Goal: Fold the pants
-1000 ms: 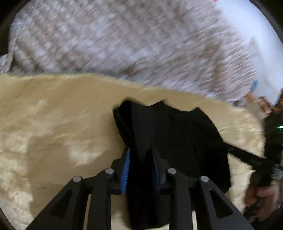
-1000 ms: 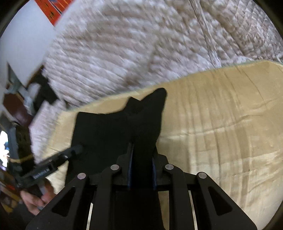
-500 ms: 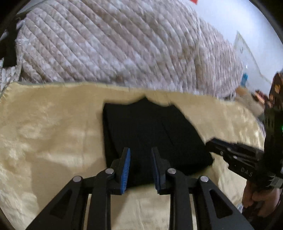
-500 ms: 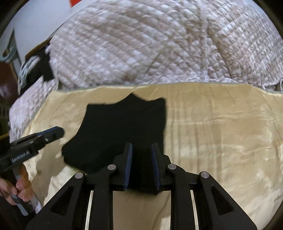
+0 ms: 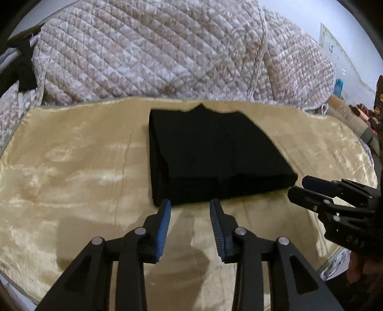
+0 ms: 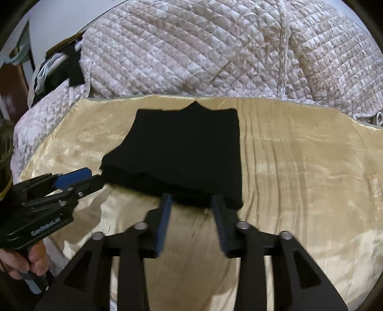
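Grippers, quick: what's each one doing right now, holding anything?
Left gripper: open, holding nothing, just short of the folded pants.
Right gripper: open, holding nothing.

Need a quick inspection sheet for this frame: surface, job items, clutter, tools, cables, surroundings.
Surface: tan satin sheet, creased, shiny.
Job's things: black pants folded into a compact rectangle, lying flat on the sheet, nothing gripping them.
Clutter: dark clothes heaped at the far left, off the sheet.
Grippers: left tool open, just short of the pants' near edge; right tool open, tips at the near edge, contact unclear.
Cables: nothing seen.
Surroundings: quilted bedspread behind the sheet; white wall beyond.
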Tool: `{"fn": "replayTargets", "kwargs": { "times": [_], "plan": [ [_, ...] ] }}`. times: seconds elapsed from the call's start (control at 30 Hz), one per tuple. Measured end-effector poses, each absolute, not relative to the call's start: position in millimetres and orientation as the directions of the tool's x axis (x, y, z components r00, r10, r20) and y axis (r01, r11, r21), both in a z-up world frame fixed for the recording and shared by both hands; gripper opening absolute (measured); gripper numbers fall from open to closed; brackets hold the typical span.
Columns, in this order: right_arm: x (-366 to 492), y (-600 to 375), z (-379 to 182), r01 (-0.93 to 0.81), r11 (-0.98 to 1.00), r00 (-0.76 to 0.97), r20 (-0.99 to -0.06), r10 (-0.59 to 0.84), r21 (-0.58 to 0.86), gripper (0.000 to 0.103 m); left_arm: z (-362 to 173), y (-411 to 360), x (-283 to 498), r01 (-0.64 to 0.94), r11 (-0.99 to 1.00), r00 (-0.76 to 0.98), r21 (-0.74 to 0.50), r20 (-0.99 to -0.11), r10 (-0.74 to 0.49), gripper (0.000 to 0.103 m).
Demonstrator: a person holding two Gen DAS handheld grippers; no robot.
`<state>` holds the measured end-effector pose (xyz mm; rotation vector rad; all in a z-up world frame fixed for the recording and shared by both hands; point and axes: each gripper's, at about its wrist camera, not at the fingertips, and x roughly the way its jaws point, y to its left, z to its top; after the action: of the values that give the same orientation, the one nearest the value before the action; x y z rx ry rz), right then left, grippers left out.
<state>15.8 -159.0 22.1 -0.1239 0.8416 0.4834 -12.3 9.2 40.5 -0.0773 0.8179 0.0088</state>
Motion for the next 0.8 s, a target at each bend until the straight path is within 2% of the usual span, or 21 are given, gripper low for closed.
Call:
{"fn": "replayTargets", "kwargs": {
  "times": [0.2, 0.3, 0.5, 0.8],
  "plan": [
    [20, -163, -2, -0.423, 0.904, 0.531, -0.789, 0.309, 0.07, 0.044, 18, 12, -10, -0.07, 0.997, 0.639, -0.04, -0.769, 0.014, 0.039],
    [24, -167, -8, -0.407, 0.911, 0.53, -0.796, 0.291, 0.062, 0.044, 13, 12, -10, -0.082, 0.996, 0.637, -0.025, -0.77, 0.033, 0.047],
    [25, -163, -13, -0.419, 0.907, 0.537, -0.794, 0.287, 0.044, 0.054, 10, 15, -8, -0.102, 0.994, 0.634, -0.023, -0.772, 0.048, 0.059],
    [25, -161, -14, -0.428, 0.903, 0.539, -0.793, 0.285, 0.033, 0.058, 9, 17, -7, -0.106, 0.994, 0.625, -0.03, -0.779, 0.043, 0.066]
  ]
}}
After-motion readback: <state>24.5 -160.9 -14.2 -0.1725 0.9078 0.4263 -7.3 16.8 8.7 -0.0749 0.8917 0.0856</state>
